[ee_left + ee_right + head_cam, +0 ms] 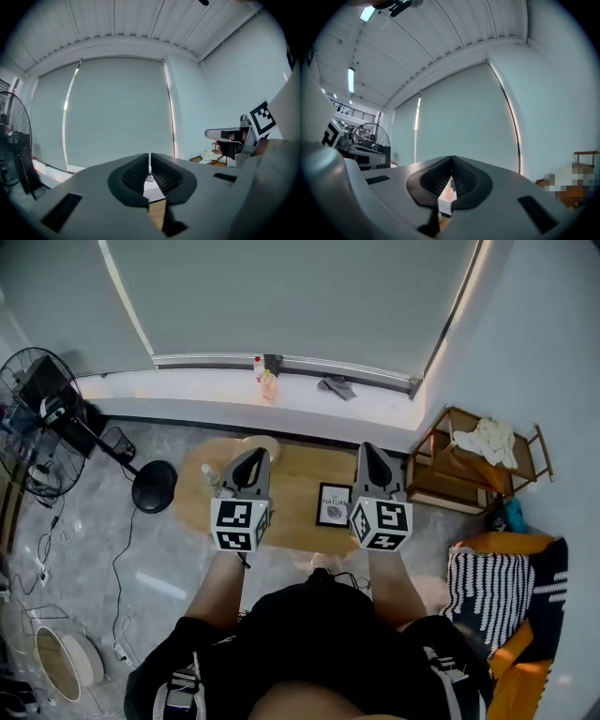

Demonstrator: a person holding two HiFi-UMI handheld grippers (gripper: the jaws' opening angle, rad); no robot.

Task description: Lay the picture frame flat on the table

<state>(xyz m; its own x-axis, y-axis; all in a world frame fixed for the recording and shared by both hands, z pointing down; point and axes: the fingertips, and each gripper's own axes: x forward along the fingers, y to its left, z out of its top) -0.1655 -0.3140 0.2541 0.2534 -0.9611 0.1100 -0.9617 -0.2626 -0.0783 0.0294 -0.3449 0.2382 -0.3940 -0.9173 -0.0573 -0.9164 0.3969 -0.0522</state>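
The left tool (253, 457) and the right tool (368, 450) hang side by side at centre frame. Each has its jaws pressed together on nothing and is aimed at the far blind (300, 296), so I judge no grasp is under way. Below them the picture frame (334, 504) sits on the oval tabletop (300, 470), just left of the right tool, its face showing to the head view; whether it lies flat or leans cannot be determined.

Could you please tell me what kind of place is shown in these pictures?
Most likely an indoor room furnished like a living room, perhaps a staged one. It has a low oval wooden table, a pedestal fan standing to its left, and a wide roller blind that is fully lowered.
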